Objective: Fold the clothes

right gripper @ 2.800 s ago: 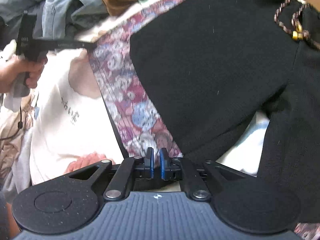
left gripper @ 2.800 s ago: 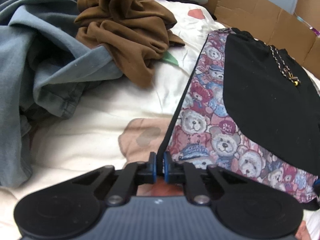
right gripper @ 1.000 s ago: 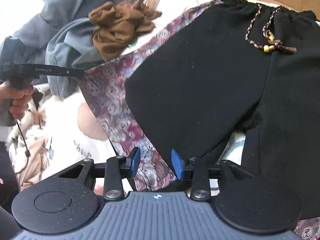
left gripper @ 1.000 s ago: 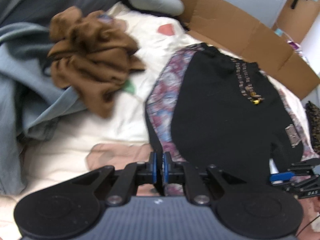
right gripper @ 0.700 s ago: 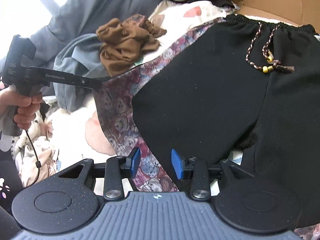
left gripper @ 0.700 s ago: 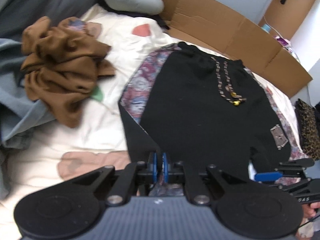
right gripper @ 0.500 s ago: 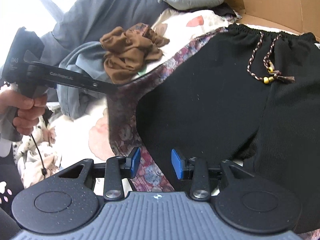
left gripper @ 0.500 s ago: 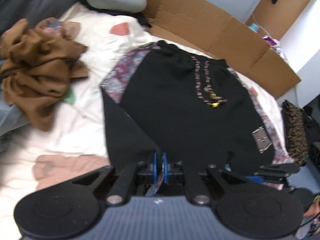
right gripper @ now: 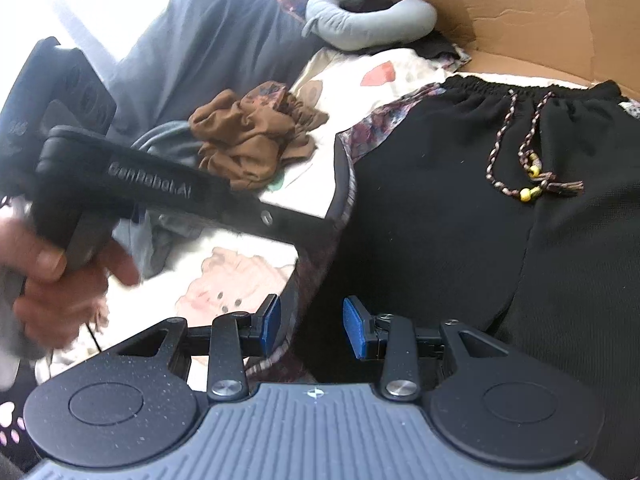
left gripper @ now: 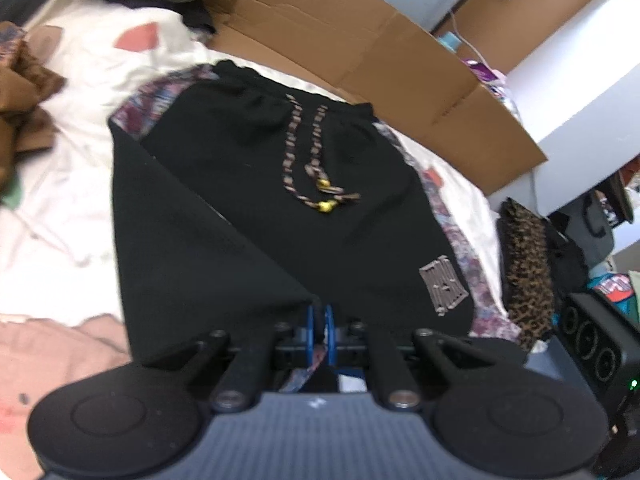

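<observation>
Pinching the hem of the black drawstring shorts [left gripper: 248, 184], our left gripper [left gripper: 319, 320] keeps its jaws closed on the fabric, lifting that patterned edge up over the black front. Our left hand [right gripper: 60, 280] wraps the handle, tool angled downward across the bed [left gripper: 68, 184]. Our right gripper [right gripper: 311, 324] hovers low at the shorts' near edge, jaws partly open, pads clear of the cloth lying between them. The shorts lie spread flat beside a crumpled brown garment [right gripper: 252, 140].

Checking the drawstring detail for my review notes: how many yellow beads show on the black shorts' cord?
2. One yellow bead sits above the other yellow bead, near the braided drawstring's knotted ends on the black shorts. More could hide underneath.
</observation>
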`<state>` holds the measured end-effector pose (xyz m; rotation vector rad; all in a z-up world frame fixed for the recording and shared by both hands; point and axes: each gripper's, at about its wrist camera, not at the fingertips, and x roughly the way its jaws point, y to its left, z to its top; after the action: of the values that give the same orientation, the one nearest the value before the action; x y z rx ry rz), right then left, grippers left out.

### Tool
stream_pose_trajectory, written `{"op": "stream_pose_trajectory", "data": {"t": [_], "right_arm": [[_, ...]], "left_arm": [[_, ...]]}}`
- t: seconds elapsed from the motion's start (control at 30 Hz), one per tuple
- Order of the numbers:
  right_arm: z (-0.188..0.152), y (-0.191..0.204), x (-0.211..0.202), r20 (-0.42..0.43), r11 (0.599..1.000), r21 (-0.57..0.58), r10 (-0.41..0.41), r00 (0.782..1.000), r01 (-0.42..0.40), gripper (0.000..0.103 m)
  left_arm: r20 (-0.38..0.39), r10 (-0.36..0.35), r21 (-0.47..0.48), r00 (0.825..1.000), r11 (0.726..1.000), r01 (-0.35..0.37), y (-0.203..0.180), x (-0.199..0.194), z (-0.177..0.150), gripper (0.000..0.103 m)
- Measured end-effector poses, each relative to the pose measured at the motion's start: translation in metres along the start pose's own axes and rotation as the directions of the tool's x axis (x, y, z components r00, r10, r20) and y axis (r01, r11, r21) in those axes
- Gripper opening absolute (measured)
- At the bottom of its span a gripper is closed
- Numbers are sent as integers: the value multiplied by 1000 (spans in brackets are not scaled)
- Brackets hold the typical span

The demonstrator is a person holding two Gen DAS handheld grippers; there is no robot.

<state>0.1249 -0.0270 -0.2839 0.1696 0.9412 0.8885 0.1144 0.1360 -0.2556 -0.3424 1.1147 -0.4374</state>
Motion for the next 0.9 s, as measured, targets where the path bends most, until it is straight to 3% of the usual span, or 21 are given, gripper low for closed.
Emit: {"op": "stream_pose_trajectory", "data": {"t": [0.47, 0.5, 0.57, 0.63, 0.73, 0.8, 0.9], "right_arm": [[1, -20, 3, 85, 989, 70, -137, 987, 131, 39], [1, -22, 2, 85, 987, 74, -146, 986, 140, 37], [0, -27, 3, 75, 984, 85, -162, 984, 156, 5], [-3, -33, 1, 65, 980, 100, -177, 982, 171, 2], [-8, -41, -5, 67, 974, 124, -197, 978, 188, 2], [-10, -46, -8, 69, 972, 134, -202, 977, 192, 2], [-12, -53, -15, 73, 968, 150, -212, 974, 199, 2]], "left_arm": [[3, -142, -58, 990, 988, 142, -38, 27, 0, 7], [0, -143, -57, 990, 988, 142, -40, 29, -1, 7], [-10, -144, -52, 990, 988, 143, -44, 32, -1, 8], [-16, -145, -45, 989, 989, 144, -47, 35, -1, 10], [-13, -142, -24, 990, 990, 142, -50, 36, 2, 23], [6, -132, -19, 991, 991, 132, -50, 34, 5, 43], [27, -115, -17, 993, 993, 115, -48, 35, 8, 45]]}}
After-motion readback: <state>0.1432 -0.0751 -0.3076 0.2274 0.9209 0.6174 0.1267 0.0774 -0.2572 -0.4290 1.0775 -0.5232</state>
